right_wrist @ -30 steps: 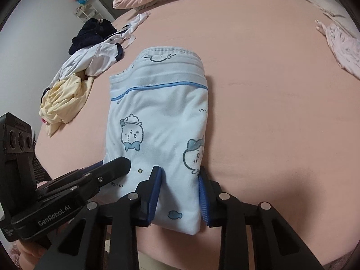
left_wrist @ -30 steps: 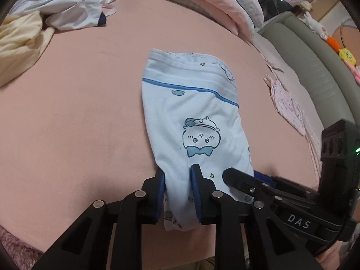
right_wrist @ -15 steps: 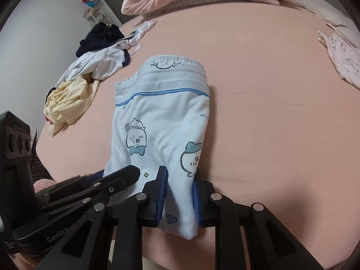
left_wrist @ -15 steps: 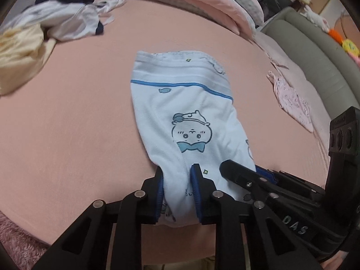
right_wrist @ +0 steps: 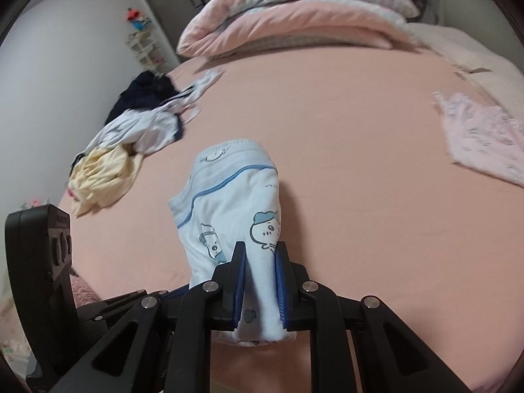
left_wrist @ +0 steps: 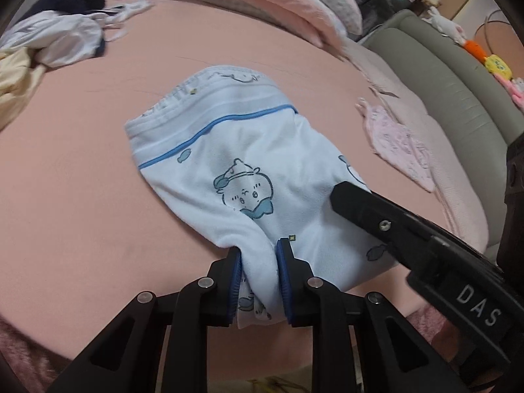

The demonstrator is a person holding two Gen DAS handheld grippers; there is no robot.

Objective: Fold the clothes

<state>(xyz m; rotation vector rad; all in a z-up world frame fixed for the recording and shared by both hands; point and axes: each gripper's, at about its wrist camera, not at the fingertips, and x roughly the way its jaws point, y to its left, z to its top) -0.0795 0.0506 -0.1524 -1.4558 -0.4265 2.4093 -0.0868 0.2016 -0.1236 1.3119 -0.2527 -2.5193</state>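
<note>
Pink bed sheet [left_wrist: 82, 196] under everything; near edge, left gripper [left_wrist: 258, 262] clamps the near hem of the pale blue cartoon-print garment [left_wrist: 235, 163], and right gripper [right_wrist: 260, 265], jaws closing on the same hem just beside it, likely to lift it for a fold. Garment's far waistband end lies mid-bed. Only the right view shows the door [right_wrist: 170, 13] and wall shelf [right_wrist: 144, 49] far left; only the left view shows the grey sofa [left_wrist: 458, 82] far right.

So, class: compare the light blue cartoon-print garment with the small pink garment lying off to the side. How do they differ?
The light blue garment is pinched at its near end by the left gripper and right gripper; the pink garment lies untouched. The blue one shows big cartoon faces and a blue stripe; the pink one has a fine print. Both are on the pink sheet.
</note>
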